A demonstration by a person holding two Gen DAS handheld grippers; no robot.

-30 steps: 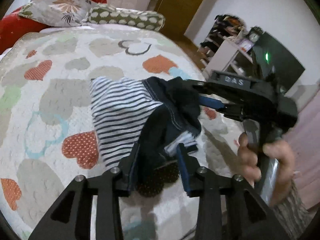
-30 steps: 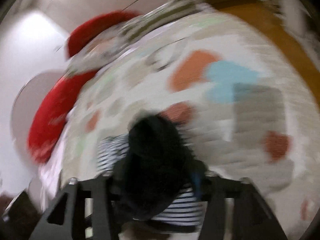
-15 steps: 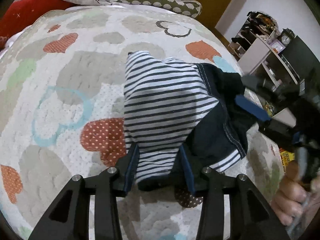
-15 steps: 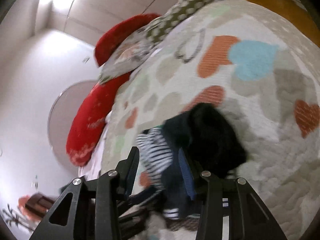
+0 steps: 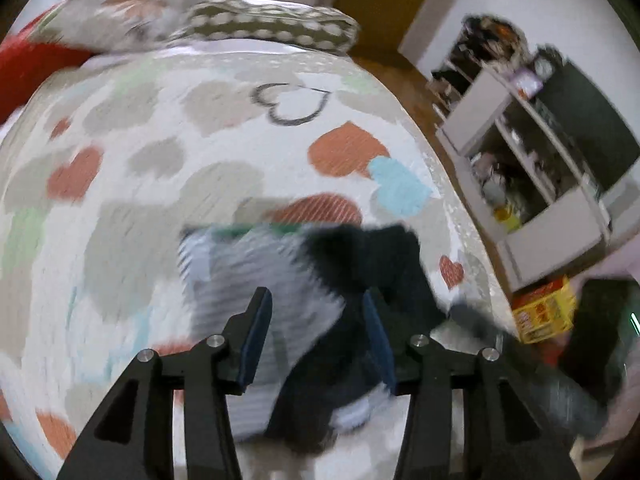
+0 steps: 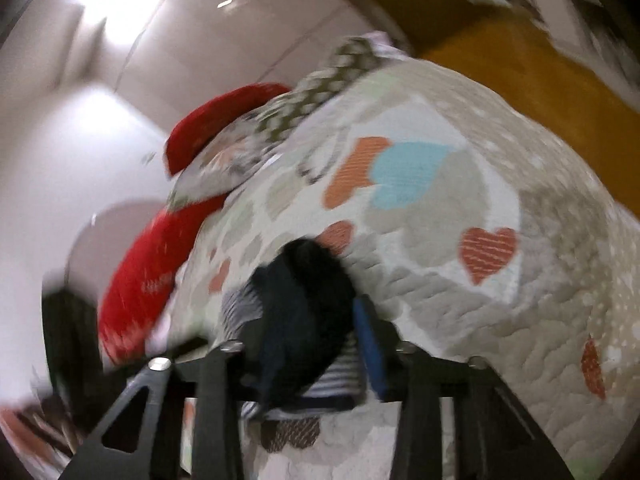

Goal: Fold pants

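Note:
The pants are a small bundle of white-and-navy striped cloth with a dark navy part on the right, lying on the heart-patterned quilt. The view is blurred. My left gripper is over the bundle with its jaws apart, and the cloth shows between them. In the right wrist view the pants lie between the fingers of my right gripper, whose jaws also stand apart. Whether either gripper still pinches cloth is not clear.
Pillows and a red cushion lie at the head of the bed. A white shelf unit and a yellow box stand off the bed's right edge, over a wooden floor.
Both views swung quickly and are blurred. The left gripper's jaws are wider than half a second ago, and the pants bundle has dropped onto the quilt, more bunched.

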